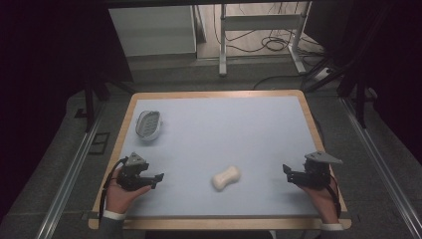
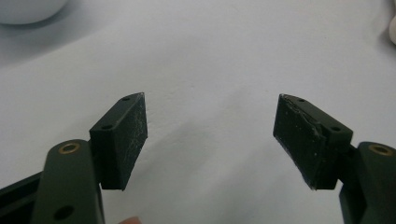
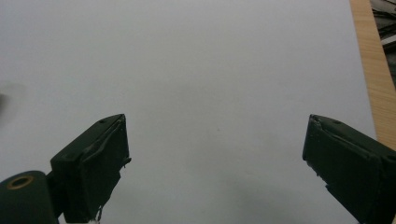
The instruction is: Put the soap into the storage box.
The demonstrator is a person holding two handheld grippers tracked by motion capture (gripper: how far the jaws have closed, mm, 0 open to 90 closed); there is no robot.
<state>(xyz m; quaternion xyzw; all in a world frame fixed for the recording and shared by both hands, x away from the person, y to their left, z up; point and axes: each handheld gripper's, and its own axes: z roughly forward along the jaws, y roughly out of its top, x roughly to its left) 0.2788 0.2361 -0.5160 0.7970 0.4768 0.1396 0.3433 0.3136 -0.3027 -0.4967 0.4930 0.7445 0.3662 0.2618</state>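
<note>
A cream, peanut-shaped bar of soap (image 1: 226, 178) lies on the pale blue mat (image 1: 224, 129) near the front centre. A white soap dish (image 1: 149, 124) with a ribbed inside sits at the back left; its rim (image 2: 28, 9) shows at the top left of the left gripper view. My left gripper (image 1: 158, 180) rests low at the front left, pointing right toward the soap, open (image 2: 210, 135) with nothing between its jaws. My right gripper (image 1: 287, 174) is at the front right, pointing left toward the soap, also open (image 3: 215, 158) and empty.
The mat lies on a wooden-edged table (image 1: 308, 114). Beyond the table's far edge stand a white cabinet (image 1: 152, 30) and a metal frame with cables (image 1: 263, 35) on the floor. Dark curtains flank both sides.
</note>
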